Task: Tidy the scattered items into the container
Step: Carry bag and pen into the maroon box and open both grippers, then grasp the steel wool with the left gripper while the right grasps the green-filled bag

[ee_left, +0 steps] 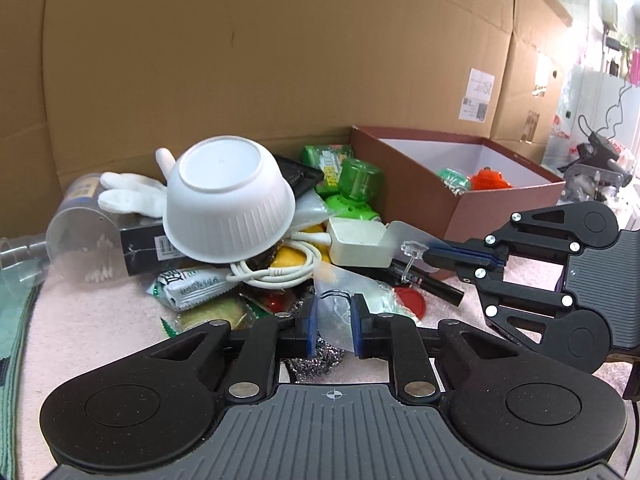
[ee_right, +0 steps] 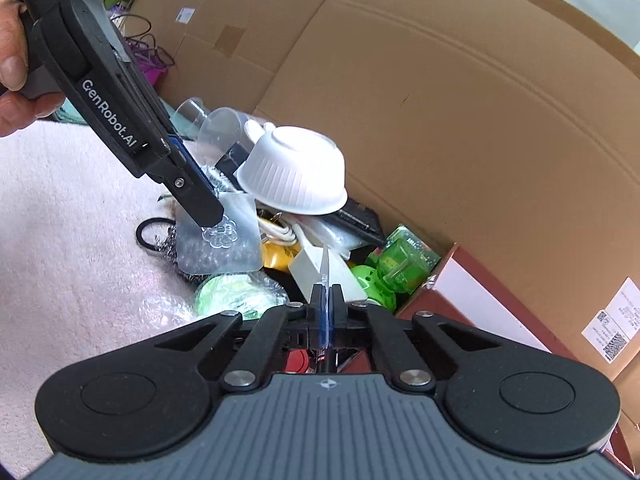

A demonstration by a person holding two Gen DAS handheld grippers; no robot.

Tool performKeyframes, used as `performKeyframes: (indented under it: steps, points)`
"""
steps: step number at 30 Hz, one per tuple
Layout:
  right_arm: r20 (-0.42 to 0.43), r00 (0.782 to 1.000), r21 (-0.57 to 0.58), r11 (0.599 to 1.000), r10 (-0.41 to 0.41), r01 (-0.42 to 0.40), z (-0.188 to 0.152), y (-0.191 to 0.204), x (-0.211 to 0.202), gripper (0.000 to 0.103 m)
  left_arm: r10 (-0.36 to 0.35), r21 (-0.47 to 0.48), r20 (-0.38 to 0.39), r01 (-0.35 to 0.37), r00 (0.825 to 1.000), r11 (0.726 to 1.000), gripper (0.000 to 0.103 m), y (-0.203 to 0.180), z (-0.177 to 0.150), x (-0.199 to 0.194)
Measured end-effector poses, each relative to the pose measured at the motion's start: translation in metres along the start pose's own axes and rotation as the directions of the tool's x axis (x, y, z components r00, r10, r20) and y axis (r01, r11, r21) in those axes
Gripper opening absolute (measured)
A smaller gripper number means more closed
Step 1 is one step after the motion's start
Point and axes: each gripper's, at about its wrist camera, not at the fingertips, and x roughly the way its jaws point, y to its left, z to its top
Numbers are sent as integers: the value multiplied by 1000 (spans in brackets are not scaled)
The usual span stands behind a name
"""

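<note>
A pile of scattered items lies on the pink cloth point(ee_left: 92, 320): an upturned white bowl point(ee_left: 228, 204), a white charger with cable point(ee_left: 356, 242), green bottle point(ee_left: 356, 184), snack packets, a steel scourer point(ee_left: 320, 356). The brown box point(ee_left: 452, 184) stands at the right with an orange item point(ee_left: 490, 180) inside. My left gripper point(ee_left: 335, 320) sits around a clear adhesive hook sheet point(ee_right: 224, 236), its jaws apart around the hook. My right gripper point(ee_right: 327, 300) is shut on another clear hook sheet point(ee_left: 408, 240), held above the pile beside the box.
A large cardboard wall point(ee_left: 280, 60) backs the pile. A clear plastic jar point(ee_left: 76, 236) and white glove point(ee_left: 128, 194) lie at the left. A black marker point(ee_left: 432, 284) and red lid point(ee_left: 410, 298) lie near the box. A black hair tie point(ee_right: 154, 236) lies on the cloth.
</note>
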Motion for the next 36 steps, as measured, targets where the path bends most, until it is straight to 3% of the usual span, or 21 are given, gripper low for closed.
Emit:
performKeyframes:
  steps: [4,7,11,15,16,17,18,19,20,21,23,25,29,32,36]
  points:
    - [33,999,29,999,-37,36,2,-7,-14,1,-29,-24,84,31,996,999,13,-9,20,-18]
    - [81,991,86,991,-109,102,5,-28,-42,1,-55,12,123,54,991,998,13,-30,45,-16]
    - [103,968,157,965,-227,209,7,-71,-65,1,-100,57,151,93,983,994,13,-64,87,5]
    - [64,950,223,932,-306,285,-4,-115,-69,1,-106,86,131,95,986,992,17,-98,123,45]
    - [45,946,233,924,-321,302,-7,-125,-66,1,-111,86,108,102,988,991,39,-106,129,59]
    - [22,944,242,918,-329,315,-11,-134,-60,1,-114,84,74,108,991,991,49,-112,133,75]
    - [-8,944,253,912,-331,322,-16,-144,-54,1,-98,82,38,95,994,992,76,-120,135,90]
    - [-36,942,263,906,-333,330,-20,-151,-49,3,-69,87,14,67,998,994,88,-127,135,103]
    - [-56,938,272,899,-342,344,-25,-156,-45,12,-38,107,-2,38,999,994,87,-135,134,112]
    - [-70,934,281,891,-351,356,-30,-159,-45,36,-25,134,-4,26,1000,991,86,-141,133,117]
    - [-57,929,297,882,-367,366,-35,-162,-48,69,-40,143,4,39,999,989,84,-145,131,116]
    - [-30,923,294,879,-384,375,-37,-162,-54,70,-69,119,13,67,998,991,81,-139,130,105]
    - [53,937,336,889,-346,309,-36,-152,-84,66,-85,106,87,75,993,992,80,-107,125,48]
    - [116,955,295,927,-274,230,-30,-121,-102,67,-28,88,114,18,993,996,81,-69,108,5]
    - [103,986,117,986,-133,121,-14,-54,-90,67,80,17,58,-81,995,997,81,-16,66,-29]
